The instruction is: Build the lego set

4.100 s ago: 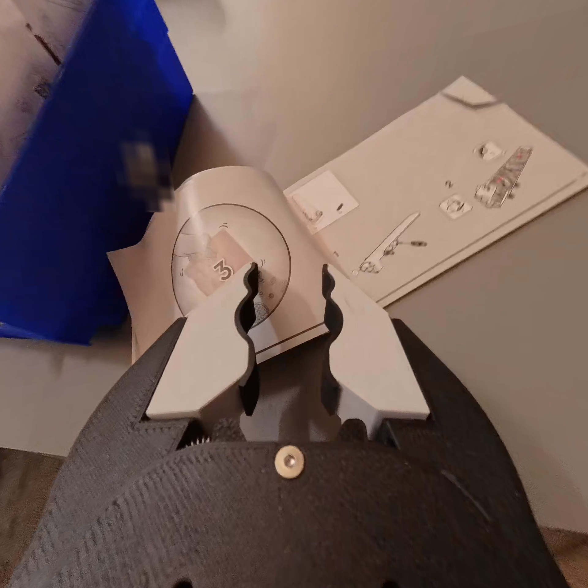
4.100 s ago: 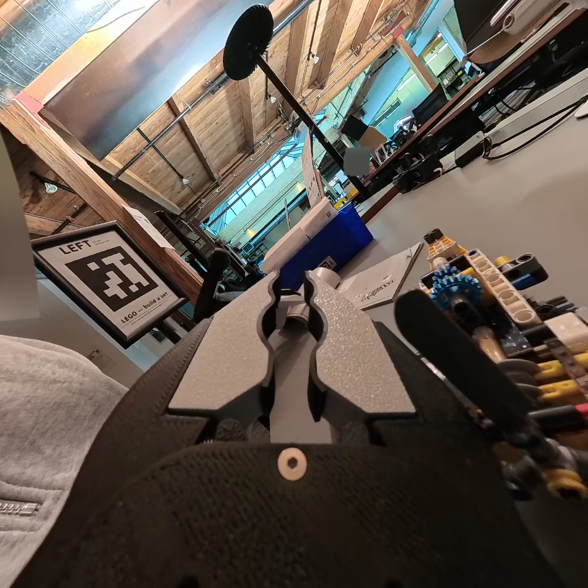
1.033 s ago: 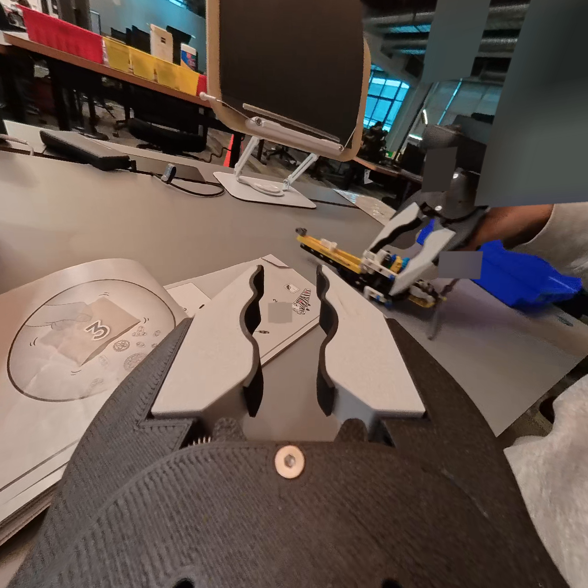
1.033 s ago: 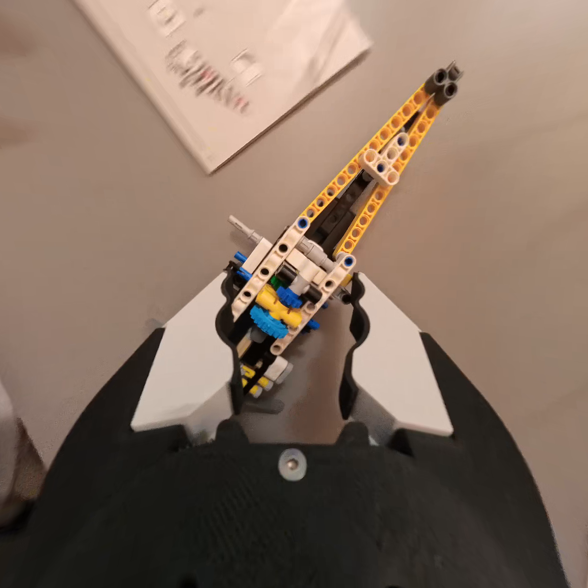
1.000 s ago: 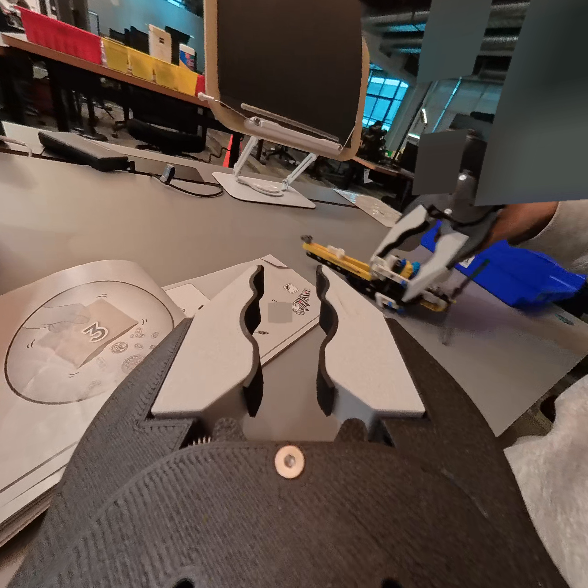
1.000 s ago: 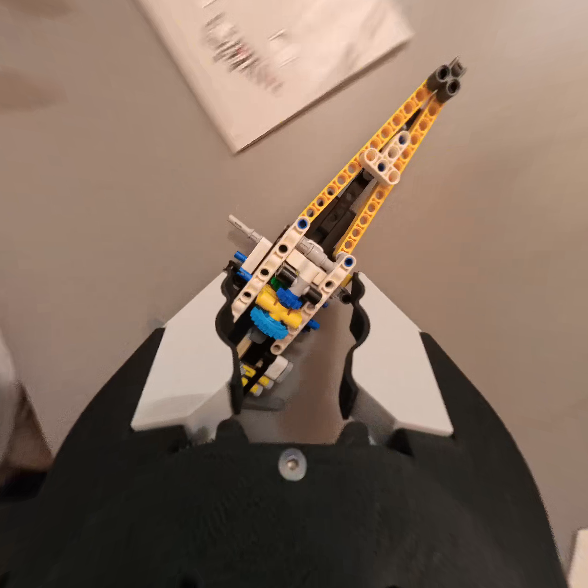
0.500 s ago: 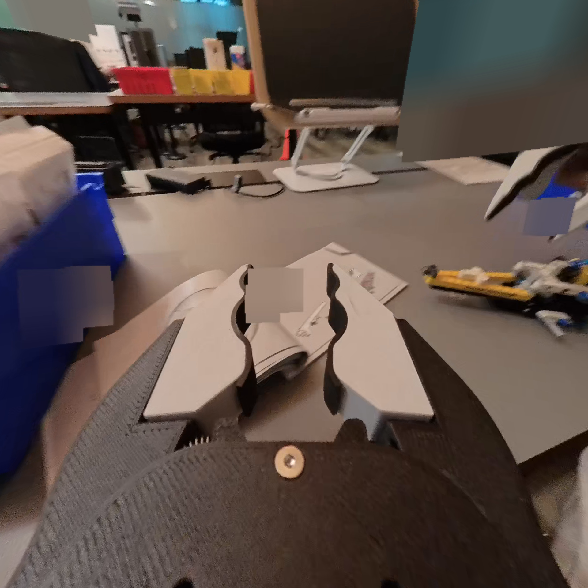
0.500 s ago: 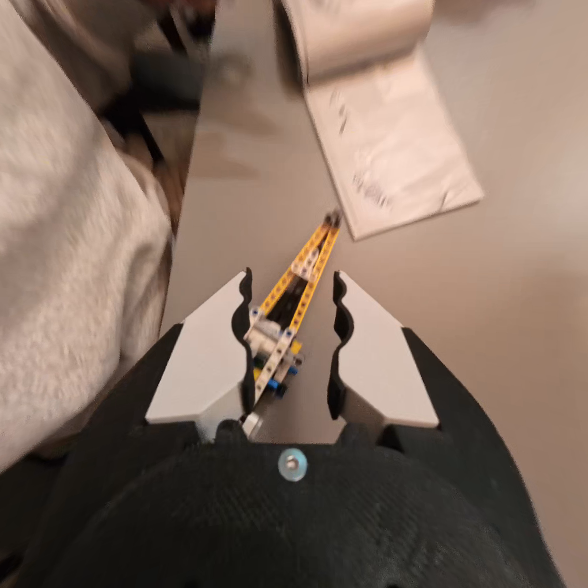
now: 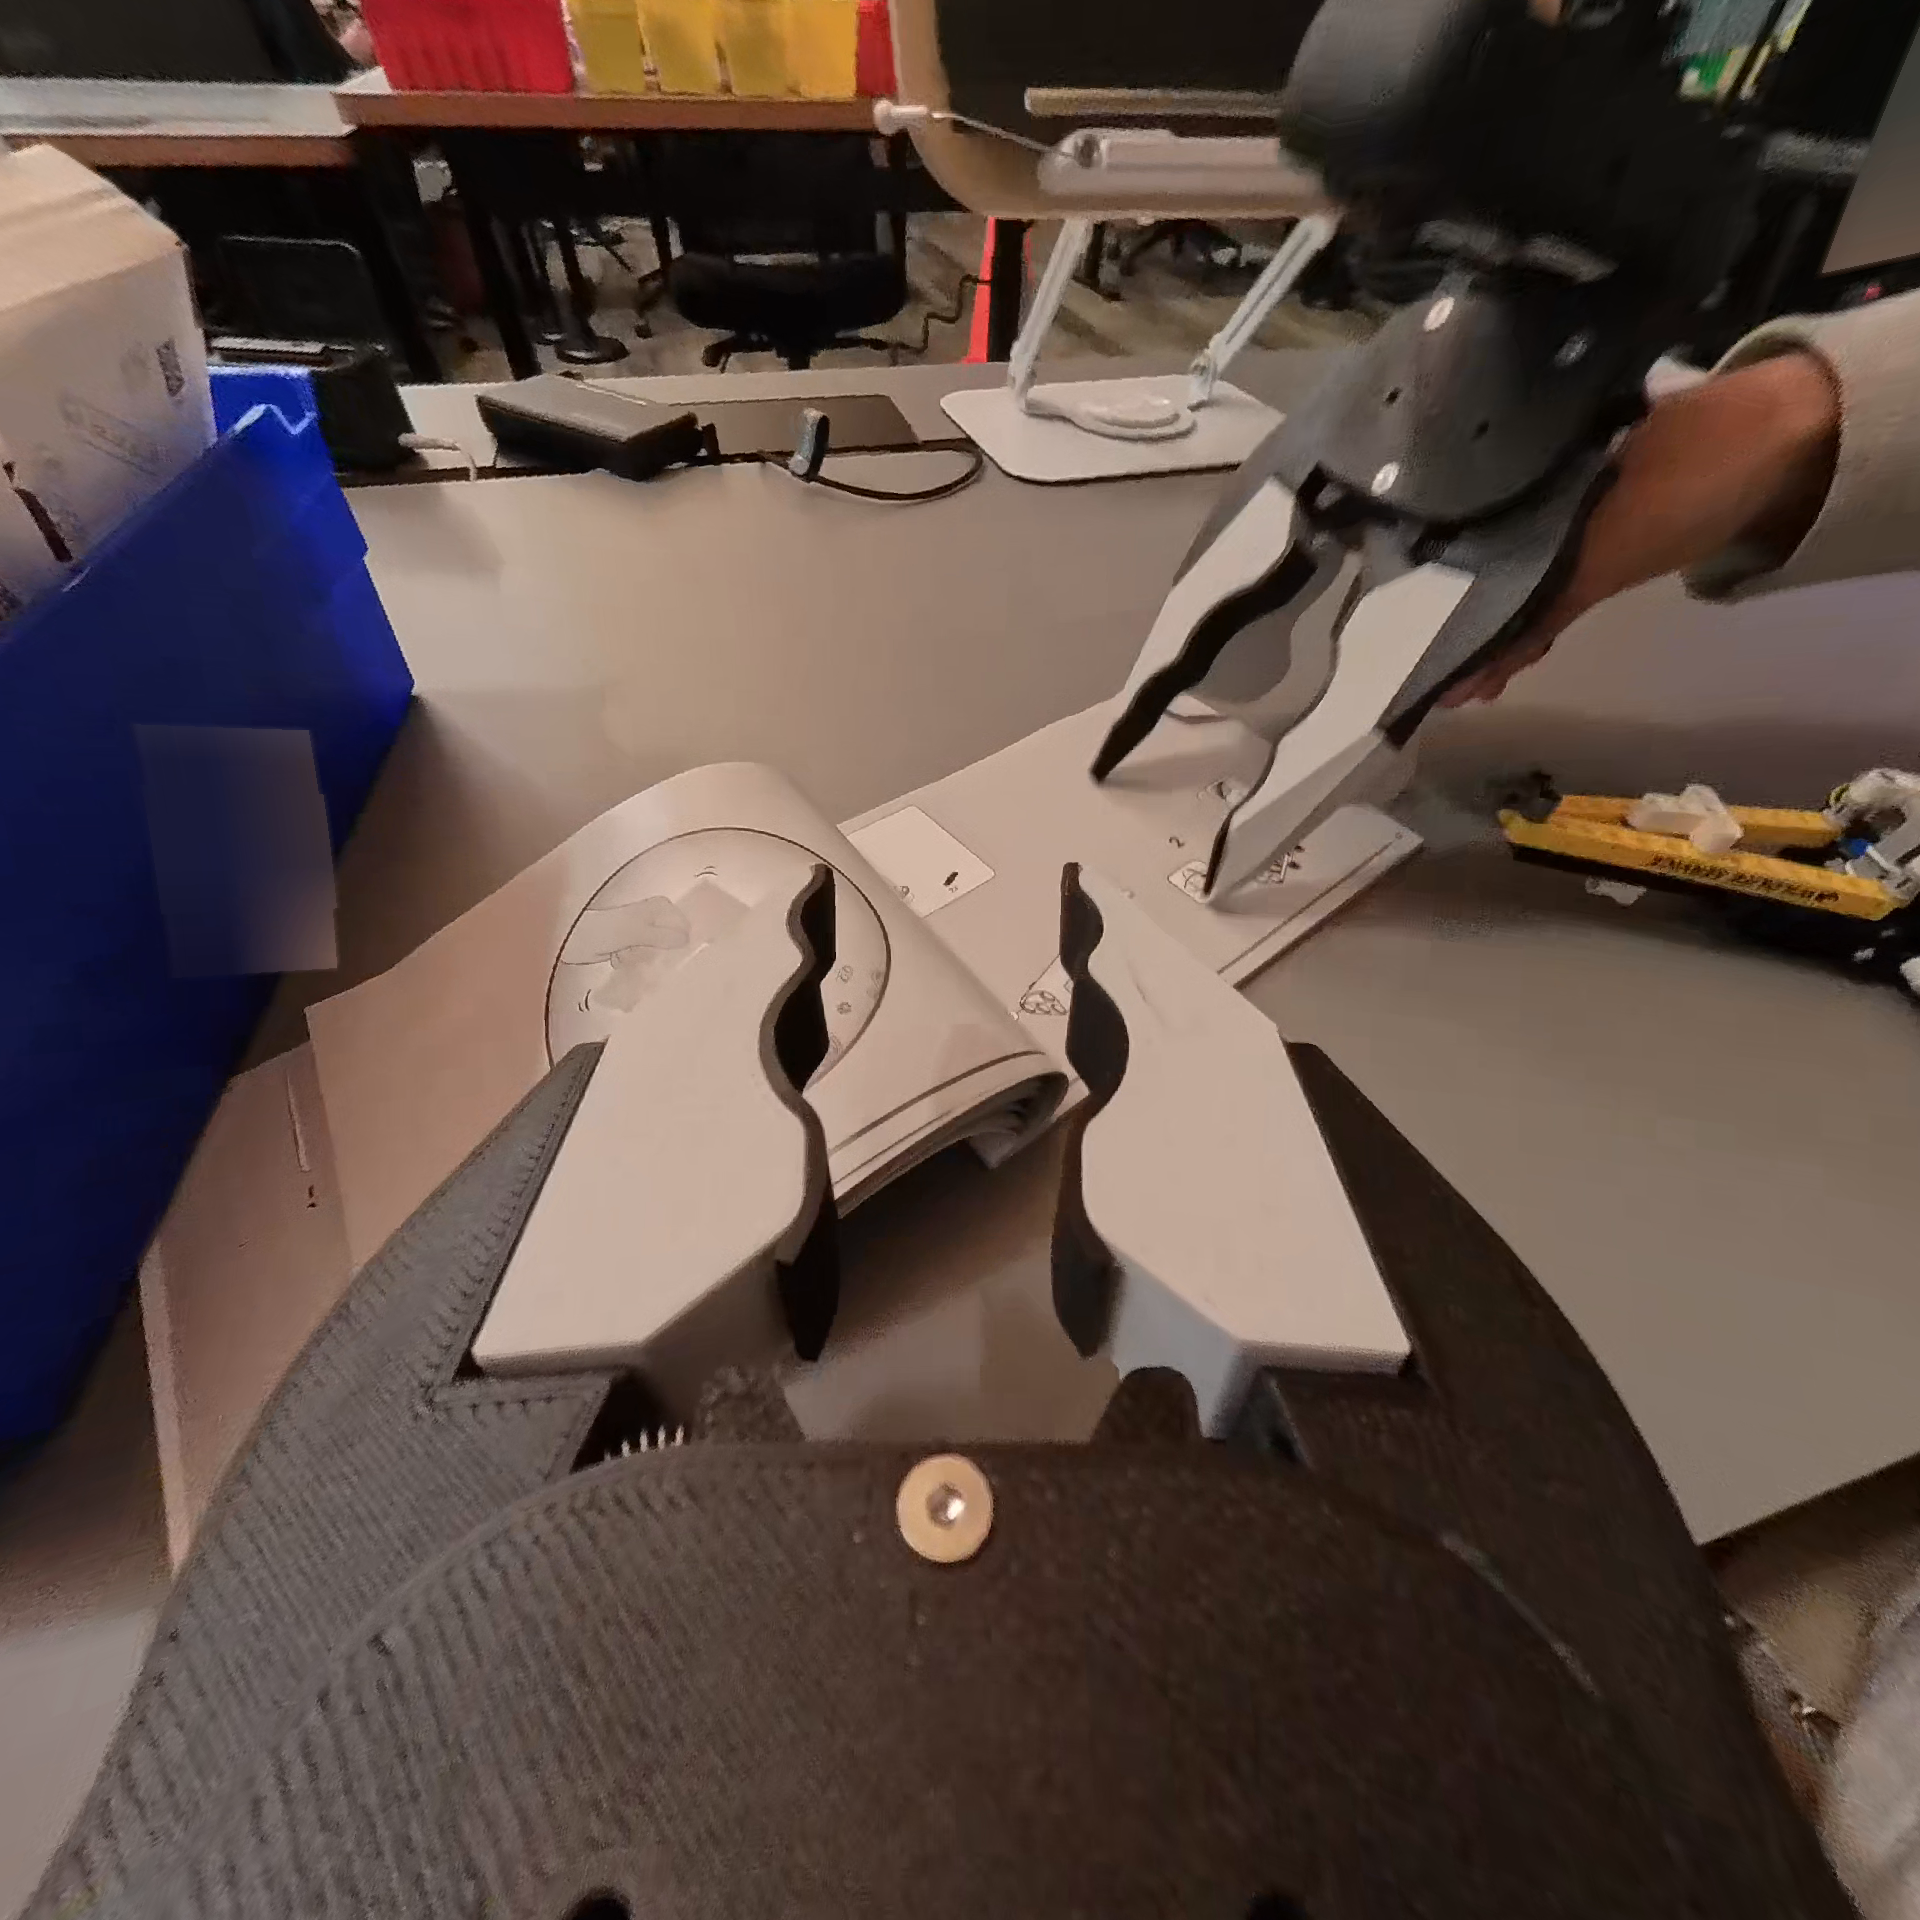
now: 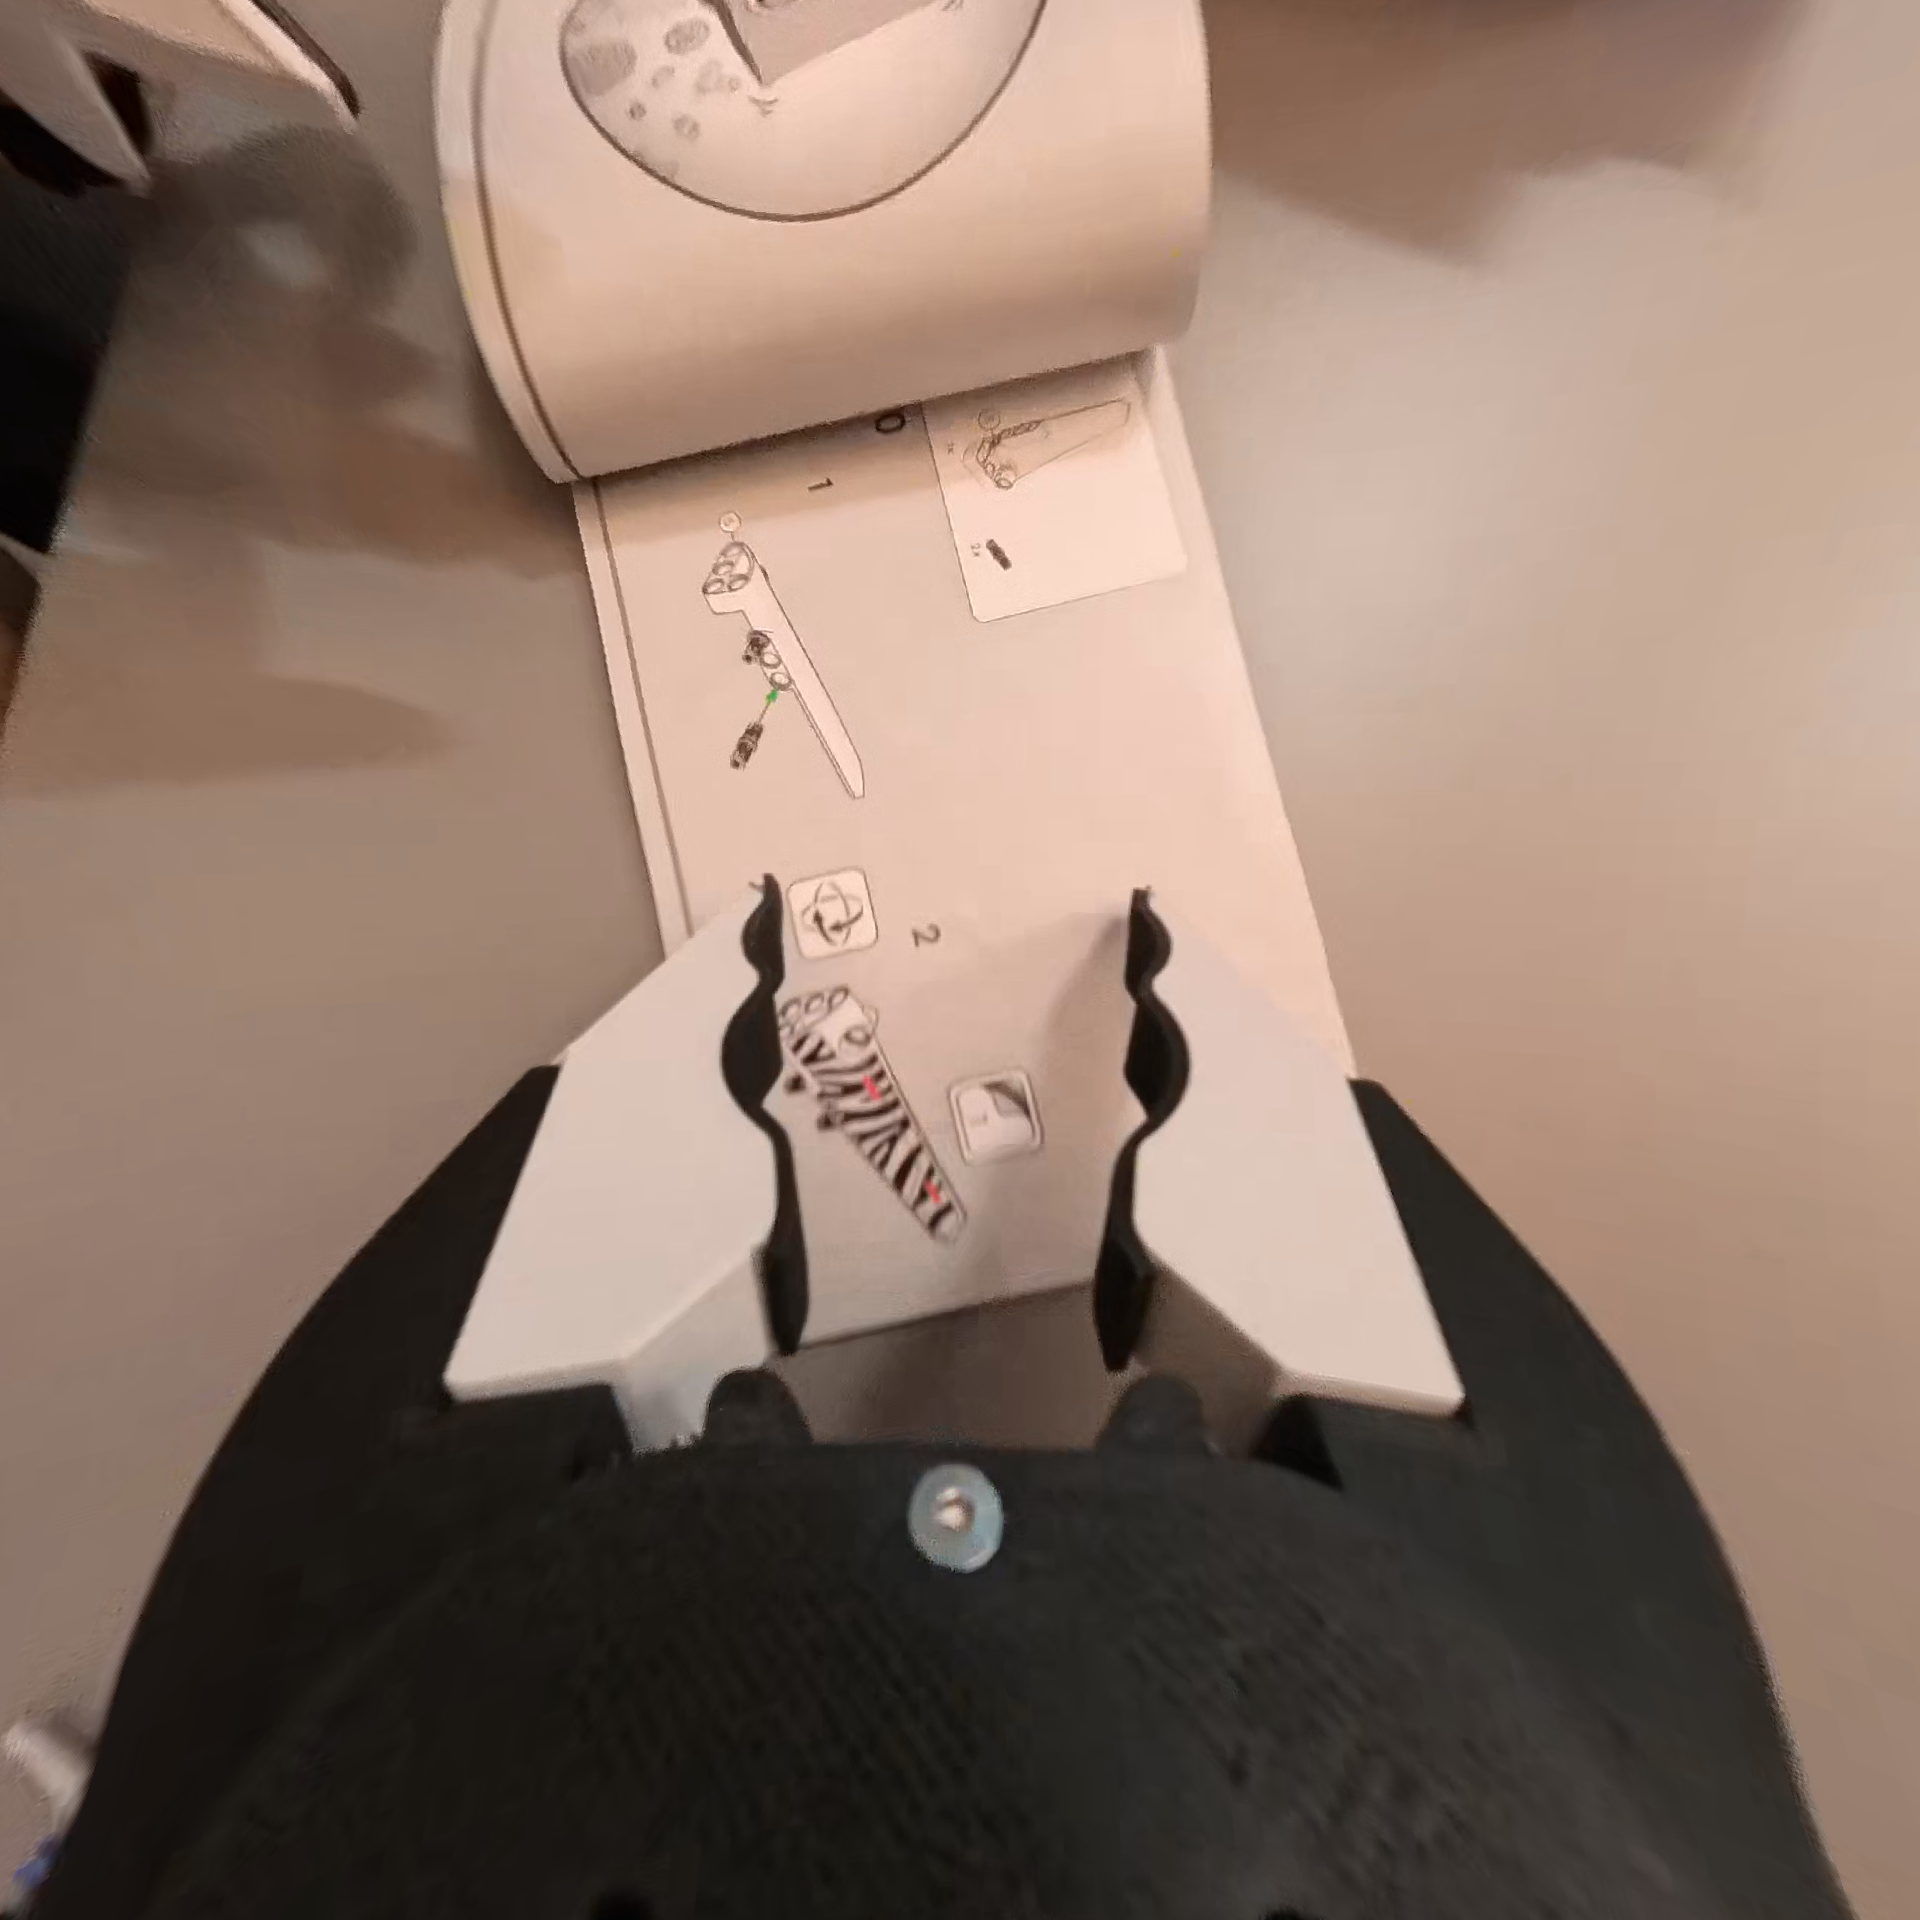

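On the grey worktop (image 9: 727, 644) the open instruction booklet (image 9: 935, 997) serves as the landmark, and everything else is placed from it. Left of the booklet, touching or nearly touching its curled page, stands a blue bin (image 9: 156, 831) with a cardboard box (image 9: 73, 312) behind it. Right of the booklet, apart from it, lies the yellow lego boom assembly (image 9: 1704, 873), untouched by either tool.

The left tool (image 9: 945, 883) hovers at the booklet's near edge with its jaws parted and nothing between them. The right tool (image 10: 951, 894) is also spread and empty, its tips down on or just above the booklet's right-hand page, over the 2nd drawn step.

Risks, as I judge them:

- The bulging left page is sprung up, not flat. If the right tool lifts away, it may flop over and hide the page being read.
- A press with the pointed tips could crease or tear the thin paper, or drag the whole booklet across the worktop toward the lego boom assembly.
- The assembly lies close to the worktop's right part with no tool holding it; a sweeping return of the right tool could knock it or loosen pins.
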`<act>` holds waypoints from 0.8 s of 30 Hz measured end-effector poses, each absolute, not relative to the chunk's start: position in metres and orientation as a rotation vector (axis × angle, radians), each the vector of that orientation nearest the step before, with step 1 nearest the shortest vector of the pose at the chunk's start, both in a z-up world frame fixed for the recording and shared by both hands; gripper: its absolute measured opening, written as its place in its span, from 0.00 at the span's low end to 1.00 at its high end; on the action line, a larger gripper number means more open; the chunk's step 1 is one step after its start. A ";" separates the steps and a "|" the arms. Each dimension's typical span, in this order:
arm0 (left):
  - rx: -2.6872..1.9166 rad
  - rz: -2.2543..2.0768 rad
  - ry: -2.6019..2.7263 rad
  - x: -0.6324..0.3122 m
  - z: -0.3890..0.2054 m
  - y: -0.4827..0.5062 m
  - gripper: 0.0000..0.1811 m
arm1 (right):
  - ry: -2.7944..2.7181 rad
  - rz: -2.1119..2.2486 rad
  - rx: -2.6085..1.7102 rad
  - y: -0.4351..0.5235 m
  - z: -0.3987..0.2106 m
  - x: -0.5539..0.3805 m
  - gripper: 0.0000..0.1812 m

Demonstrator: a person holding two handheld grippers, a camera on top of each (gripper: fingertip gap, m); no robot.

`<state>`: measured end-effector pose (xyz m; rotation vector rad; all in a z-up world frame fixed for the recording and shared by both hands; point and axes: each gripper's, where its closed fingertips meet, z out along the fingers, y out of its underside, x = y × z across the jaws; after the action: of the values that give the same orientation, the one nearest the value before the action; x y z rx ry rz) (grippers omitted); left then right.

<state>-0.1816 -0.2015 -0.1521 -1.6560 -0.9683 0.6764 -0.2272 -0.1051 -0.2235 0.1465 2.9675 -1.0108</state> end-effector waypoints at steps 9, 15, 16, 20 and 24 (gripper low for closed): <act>-1.600 0.632 -0.982 -0.192 -0.150 -0.199 0.22 | 2.994 -1.102 0.291 -0.084 -0.226 -0.253 0.23; -1.622 0.618 -0.953 -0.190 -0.153 -0.187 0.22 | 3.046 -1.015 0.553 -0.008 -0.227 -0.289 0.23; -1.623 0.612 -0.950 -0.189 -0.152 -0.185 0.22 | 3.047 -1.009 0.597 0.009 -0.227 -0.296 0.23; -1.624 0.606 -0.934 -0.187 -0.150 -0.179 0.22 | 3.054 -0.962 0.743 0.083 -0.227 -0.316 0.22; -1.629 0.588 -0.917 -0.185 -0.149 -0.169 0.22 | 3.056 -0.966 0.740 0.148 -0.227 -0.322 0.22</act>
<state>-0.1851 -0.1695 -0.1495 -1.6291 -0.9174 0.5881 -0.3218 0.1484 -0.2269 0.7403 3.0558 -0.9661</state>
